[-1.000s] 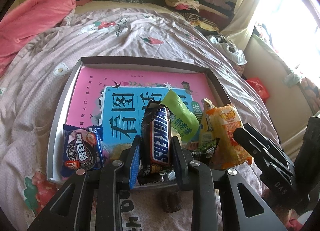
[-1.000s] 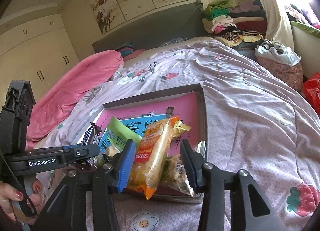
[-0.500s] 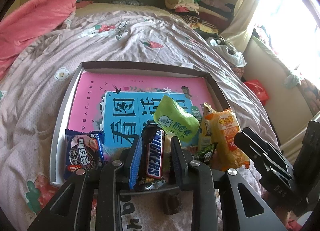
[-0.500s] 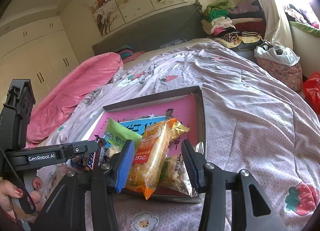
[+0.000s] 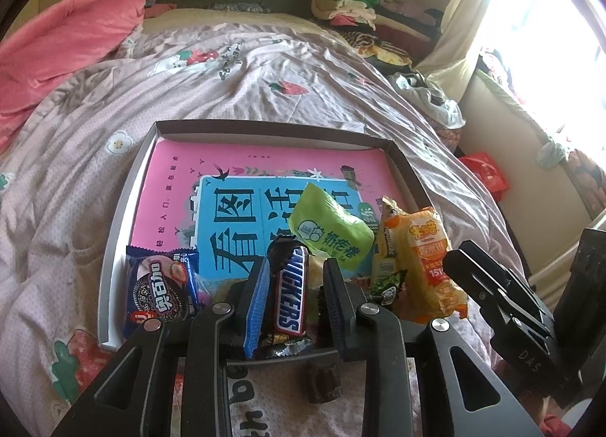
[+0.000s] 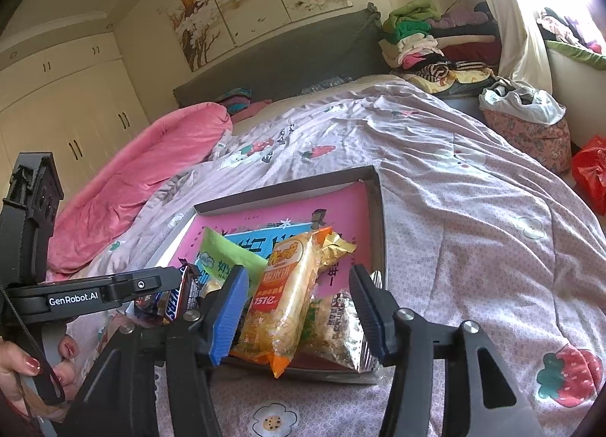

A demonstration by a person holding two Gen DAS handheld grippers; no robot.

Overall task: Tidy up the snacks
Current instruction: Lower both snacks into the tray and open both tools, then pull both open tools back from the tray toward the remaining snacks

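A shallow box lid [image 5: 125,187] lies on the bed with a pink and blue book inside. My left gripper [image 5: 293,278] is shut on a Snickers bar [image 5: 291,296] at the lid's near edge. An Oreo pack [image 5: 161,289] lies to its left and a green packet [image 5: 329,228] behind it. My right gripper [image 6: 299,281] is open, its fingers either side of an orange rice-cracker pack [image 6: 288,296], which leans on a silvery snack bag [image 6: 337,327]. The orange pack also shows in the left wrist view [image 5: 424,262].
A small brown sweet [image 5: 322,386] lies on the quilt below the left gripper. A pink duvet [image 6: 132,179] is heaped at the bed's left. Folded clothes [image 6: 424,39] are piled by the headboard. A red bag [image 6: 591,171] sits on the floor at the right.
The left gripper has drawn back toward the lid's near edge with the Snickers bar, lowering it. The right gripper has barely moved, staying open around the orange pack.
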